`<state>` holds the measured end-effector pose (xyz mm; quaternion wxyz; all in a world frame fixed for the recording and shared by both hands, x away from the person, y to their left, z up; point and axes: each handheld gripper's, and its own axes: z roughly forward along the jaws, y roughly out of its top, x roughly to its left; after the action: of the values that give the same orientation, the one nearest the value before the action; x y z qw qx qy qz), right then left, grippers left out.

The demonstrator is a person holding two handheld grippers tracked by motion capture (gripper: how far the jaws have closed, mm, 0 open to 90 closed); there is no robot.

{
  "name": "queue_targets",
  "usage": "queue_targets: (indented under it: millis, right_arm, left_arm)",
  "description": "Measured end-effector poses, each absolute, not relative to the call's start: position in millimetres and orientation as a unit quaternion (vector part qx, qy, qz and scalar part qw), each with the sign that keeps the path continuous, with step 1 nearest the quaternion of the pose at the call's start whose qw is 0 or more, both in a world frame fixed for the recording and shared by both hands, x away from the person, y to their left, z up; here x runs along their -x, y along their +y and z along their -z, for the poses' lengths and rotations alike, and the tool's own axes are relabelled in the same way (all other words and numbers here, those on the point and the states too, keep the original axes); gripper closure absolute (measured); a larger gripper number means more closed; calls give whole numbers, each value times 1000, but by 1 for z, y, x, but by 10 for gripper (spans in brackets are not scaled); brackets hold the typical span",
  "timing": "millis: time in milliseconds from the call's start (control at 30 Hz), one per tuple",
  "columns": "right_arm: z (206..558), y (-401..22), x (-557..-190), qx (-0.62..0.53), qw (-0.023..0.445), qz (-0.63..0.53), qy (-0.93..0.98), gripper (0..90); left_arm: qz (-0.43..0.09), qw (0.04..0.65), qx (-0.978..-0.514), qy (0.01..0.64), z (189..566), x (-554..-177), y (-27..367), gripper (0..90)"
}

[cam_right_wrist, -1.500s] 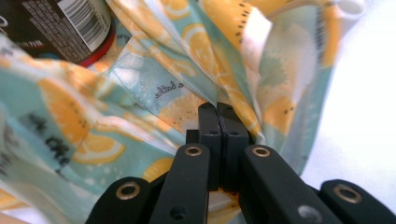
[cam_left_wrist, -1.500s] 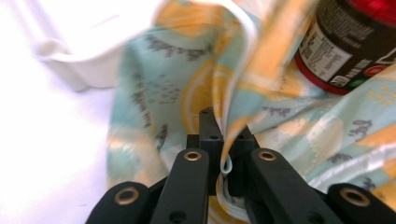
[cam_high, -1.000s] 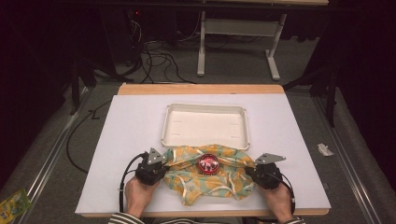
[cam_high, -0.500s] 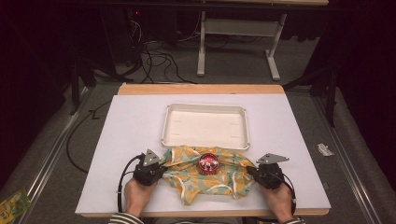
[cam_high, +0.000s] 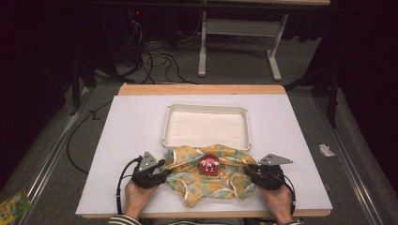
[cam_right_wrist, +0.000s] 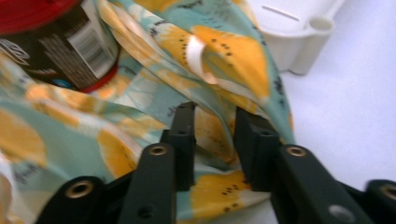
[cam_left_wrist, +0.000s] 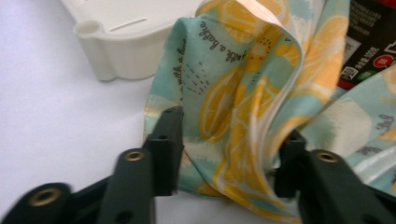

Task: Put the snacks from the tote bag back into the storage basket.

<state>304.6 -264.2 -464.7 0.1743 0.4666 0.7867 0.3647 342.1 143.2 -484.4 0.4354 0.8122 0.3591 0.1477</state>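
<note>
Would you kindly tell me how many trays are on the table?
1: a white tray at the table's middle, just beyond the cloth. Nothing suggests another hidden.

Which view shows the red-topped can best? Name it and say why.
The high view: the can shows whole there, standing on the patterned cloth just in front of the white tray. The right gripper view catches its side and barcode, cut off at the frame edge; the left gripper view shows a corner of its dark label.

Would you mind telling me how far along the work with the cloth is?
Done: the cloth lies bunched around the can, just before the tray. In hand: the left claw and right claw have just been opening, cloth still between them. Left, probably: the tray stands empty.
</note>
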Motion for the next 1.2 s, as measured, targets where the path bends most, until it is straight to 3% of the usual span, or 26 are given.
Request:
queue_targets:
  millis: [167, 400, 1200]
  right_arm:
    - [456, -258, -300, -454, 179, -383, 784, 599]
    - [448, -251, -294, -441, 189, -399, 781, 538]
    - [422, -253, -288, -414, 217, -458, 756, 511]
  left_arm:
    - [-155, 434, -813, 355, 484, -341, 143, 416]
    - [-150, 446, -808, 354, 484, -340, 145, 390]
    - [-149, 465, -798, 353, 484, -338, 149, 391]
